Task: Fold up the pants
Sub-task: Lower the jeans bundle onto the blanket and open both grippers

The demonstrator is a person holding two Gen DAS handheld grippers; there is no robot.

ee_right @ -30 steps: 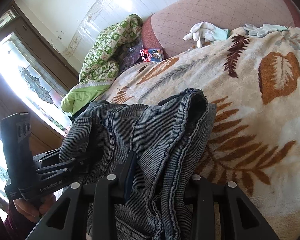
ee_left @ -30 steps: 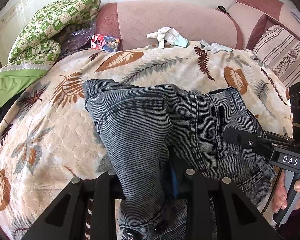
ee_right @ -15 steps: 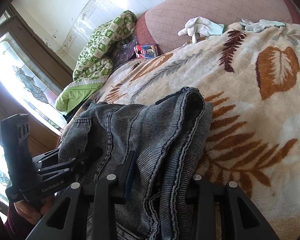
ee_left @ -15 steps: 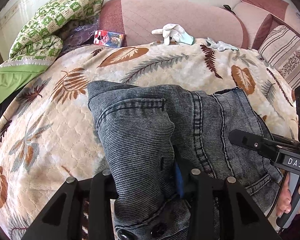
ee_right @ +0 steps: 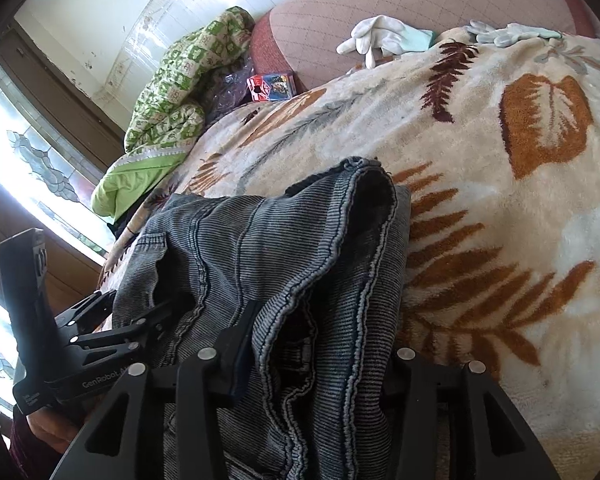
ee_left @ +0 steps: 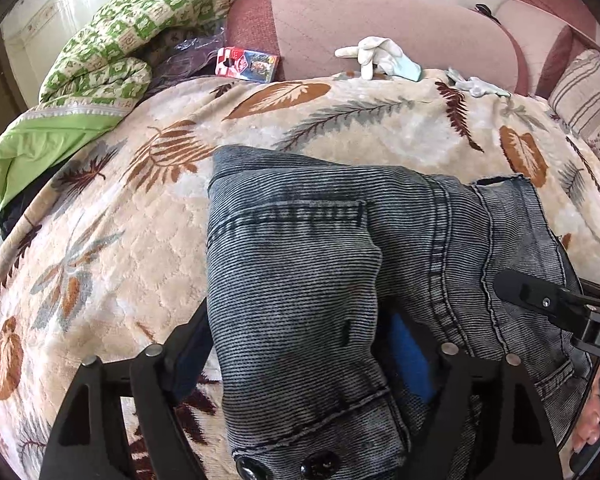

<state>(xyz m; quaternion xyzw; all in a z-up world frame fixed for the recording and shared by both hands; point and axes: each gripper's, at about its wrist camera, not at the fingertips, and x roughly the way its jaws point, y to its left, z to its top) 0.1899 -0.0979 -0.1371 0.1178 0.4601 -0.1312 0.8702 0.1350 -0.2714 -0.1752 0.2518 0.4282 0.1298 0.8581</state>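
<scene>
Left wrist view: my left gripper (ee_left: 300, 344) is opening. Its 2 fingers stand wide on either side of a raised fold of the grey-blue pants (ee_left: 300, 280); the blue pad on the right finger (ee_left: 410, 356) shows clear of the cloth, so the fold lies between the jaws, released. The pants rest folded on the leaf-print blanket (ee_left: 120, 260), toward its near edge, waistband buttons nearest the camera. My right gripper (ee_left: 540, 300) enters from the right edge, over the pants' pocket side.

Far edge of the blanket: 2 white gloves (ee_left: 376, 54), a small red packet (ee_left: 247, 65), a green patterned quilt (ee_left: 132, 52) at the far left corner.

Right wrist view: my right gripper (ee_right: 316, 360) is also opening. A bunched stack of pant layers sits between its fingers; the left finger (ee_right: 240, 344) lies against the cloth, the right one is hidden behind it, so I cannot tell whether the layers are pinched. The left gripper (ee_right: 140, 320) shows at the left, tips at the pants' edge.
</scene>
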